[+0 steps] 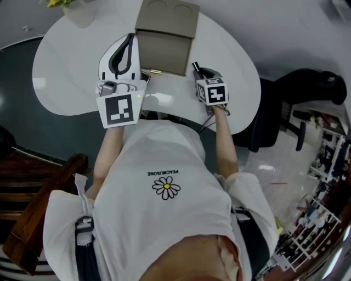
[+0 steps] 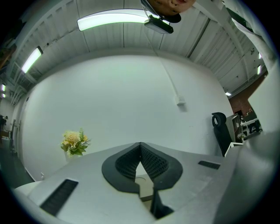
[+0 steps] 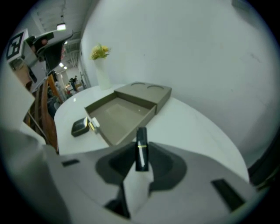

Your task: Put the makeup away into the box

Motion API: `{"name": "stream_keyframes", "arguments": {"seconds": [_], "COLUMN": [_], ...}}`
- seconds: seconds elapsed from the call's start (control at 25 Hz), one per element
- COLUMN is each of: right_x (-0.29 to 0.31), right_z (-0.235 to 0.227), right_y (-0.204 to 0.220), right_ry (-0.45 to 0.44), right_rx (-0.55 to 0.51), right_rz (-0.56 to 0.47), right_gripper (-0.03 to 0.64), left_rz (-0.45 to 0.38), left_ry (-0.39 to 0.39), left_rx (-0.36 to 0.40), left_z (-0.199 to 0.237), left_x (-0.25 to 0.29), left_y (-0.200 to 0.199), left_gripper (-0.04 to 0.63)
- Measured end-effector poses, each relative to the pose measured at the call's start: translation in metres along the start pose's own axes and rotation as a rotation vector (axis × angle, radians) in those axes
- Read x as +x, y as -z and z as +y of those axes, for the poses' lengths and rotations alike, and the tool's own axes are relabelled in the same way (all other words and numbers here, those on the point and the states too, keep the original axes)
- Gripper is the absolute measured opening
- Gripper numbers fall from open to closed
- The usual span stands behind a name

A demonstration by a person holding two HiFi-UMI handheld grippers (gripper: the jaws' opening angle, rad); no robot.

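An open tan box sits on the white table, its lid folded back. My right gripper is just right of the box's front corner, pointing down. It is shut on a black lipstick tube with a gold band, which stands up between the pads with the box just beyond. My left gripper lies level at the box's left side, jaws shut and empty. A black compact and a small gold-and-white piece lie on the table by the box's near left corner.
A vase of yellow flowers stands at the table's far left edge. A black office chair is off the table's right side. A wooden stair rail runs at the lower left. A white wall is beyond the table.
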State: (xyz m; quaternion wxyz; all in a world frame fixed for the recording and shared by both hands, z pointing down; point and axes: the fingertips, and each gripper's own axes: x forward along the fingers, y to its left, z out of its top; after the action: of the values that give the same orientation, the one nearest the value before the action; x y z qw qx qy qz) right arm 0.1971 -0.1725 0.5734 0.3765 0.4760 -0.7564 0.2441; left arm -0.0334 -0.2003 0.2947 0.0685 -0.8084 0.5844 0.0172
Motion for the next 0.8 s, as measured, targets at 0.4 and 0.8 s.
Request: {"name": "stream_keyframes", "arguments": {"seconds": [0.4,0.8], "right_x": [-0.094,-0.166], "right_z": [0.016,0.049], "right_y": [-0.121,-0.159], "right_ry": [0.037,0.014], "right_rx": [0.063,0.198], "right_rz": [-0.47,-0.771], "right_gripper": [0.109,0.109], "left_rz": [-0.03,-0.041], "left_ry": [0.017,0.044], "left_rx": [-0.011,-0.025], "left_z": [-0.006,-0.015], "left_x": [0.005,0.01], "left_y": [-0.007,-0.012], "left_gripper": [0.02,0.02]}}
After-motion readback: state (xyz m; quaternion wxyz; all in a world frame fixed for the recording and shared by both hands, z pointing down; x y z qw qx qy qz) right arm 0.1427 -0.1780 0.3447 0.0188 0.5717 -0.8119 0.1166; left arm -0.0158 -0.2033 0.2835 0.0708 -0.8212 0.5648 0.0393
